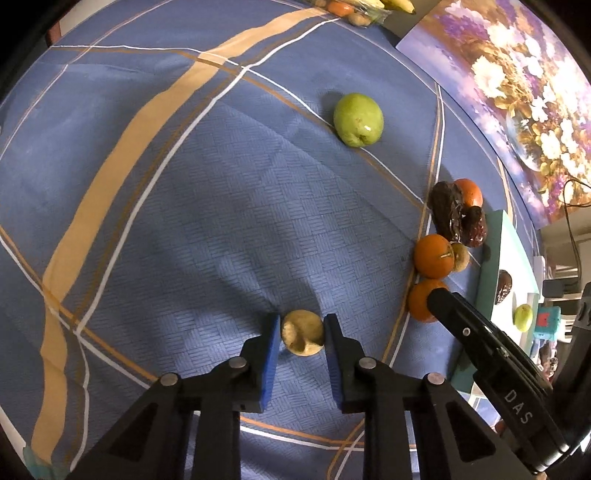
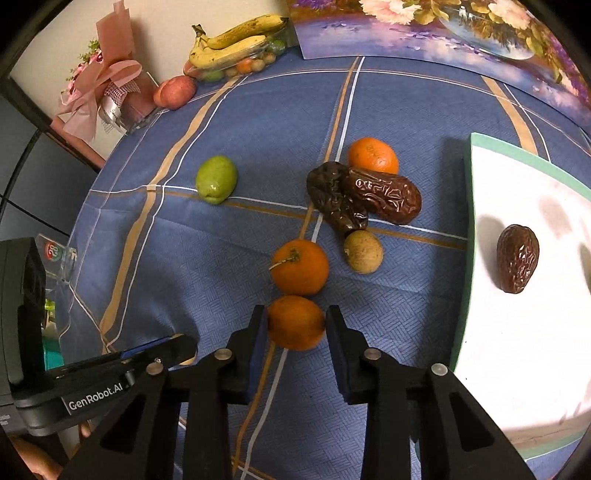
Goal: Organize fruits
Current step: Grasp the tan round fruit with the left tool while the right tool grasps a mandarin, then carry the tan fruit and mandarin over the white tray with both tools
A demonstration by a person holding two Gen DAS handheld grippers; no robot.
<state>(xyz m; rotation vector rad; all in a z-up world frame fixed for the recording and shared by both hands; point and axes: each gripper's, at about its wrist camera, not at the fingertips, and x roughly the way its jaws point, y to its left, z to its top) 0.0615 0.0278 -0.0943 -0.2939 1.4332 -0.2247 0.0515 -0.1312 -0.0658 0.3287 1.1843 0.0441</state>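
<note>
My left gripper (image 1: 302, 334) is shut on a small tan round fruit (image 1: 303, 332) just above the blue cloth. My right gripper (image 2: 295, 325) is shut on an orange (image 2: 295, 322); it also shows in the left wrist view (image 1: 421, 300). A second orange (image 2: 300, 266) touches it, with a tan fruit (image 2: 364, 252), two dark dates (image 2: 382, 195) and a third orange (image 2: 373, 155) beyond. A green fruit (image 2: 216, 179) lies alone to the left, also in the left wrist view (image 1: 358, 119). One date (image 2: 517, 258) lies on the white board (image 2: 517, 350).
A clear dish of bananas and small fruits (image 2: 236, 48), a red apple (image 2: 175, 92) and a pink bouquet (image 2: 107, 96) stand at the table's far edge. A flower painting (image 2: 443, 26) leans at the back. The blue checked cloth (image 1: 184, 221) covers the table.
</note>
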